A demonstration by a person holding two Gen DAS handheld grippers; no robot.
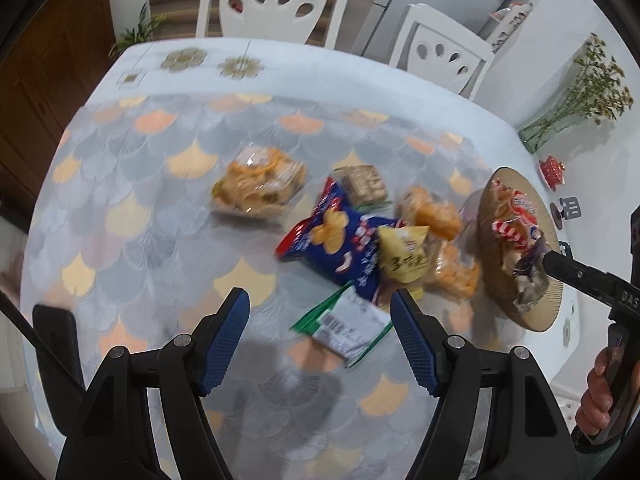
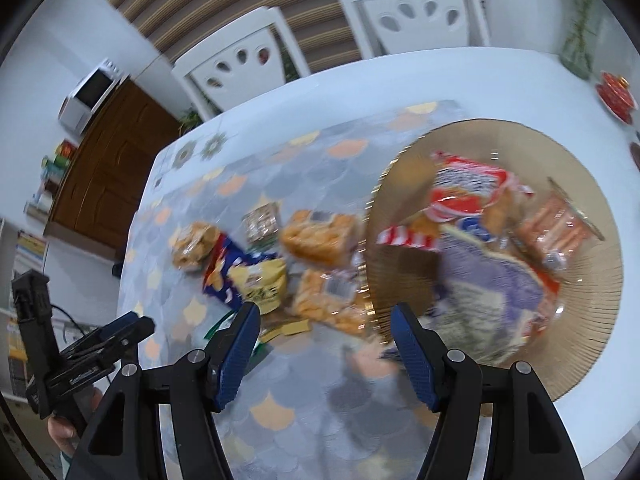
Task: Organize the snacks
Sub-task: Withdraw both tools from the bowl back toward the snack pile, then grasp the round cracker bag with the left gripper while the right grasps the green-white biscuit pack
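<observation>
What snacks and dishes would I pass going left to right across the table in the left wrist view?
Clear bag of orange crackers → blue chip bag → small yellow packet → gold plate → red lidded dish.

We see a glossy, smooth cloth with a scale pattern over the bench (image 1: 132, 216), catching the light. The snack packets look like shiny plastic film: the blue bag (image 1: 336, 244), the clear bag of orange crackers (image 1: 260, 188), the red-and-white packet (image 2: 460, 196). The round tray (image 2: 592, 280) shows a finely ribbed golden surface. On the left claw (image 1: 320, 332) we have matt black plastic with blue ridged pads (image 1: 228, 340) and small metal pins. At the bench's far edge, white painted chairs (image 1: 276, 0).
</observation>
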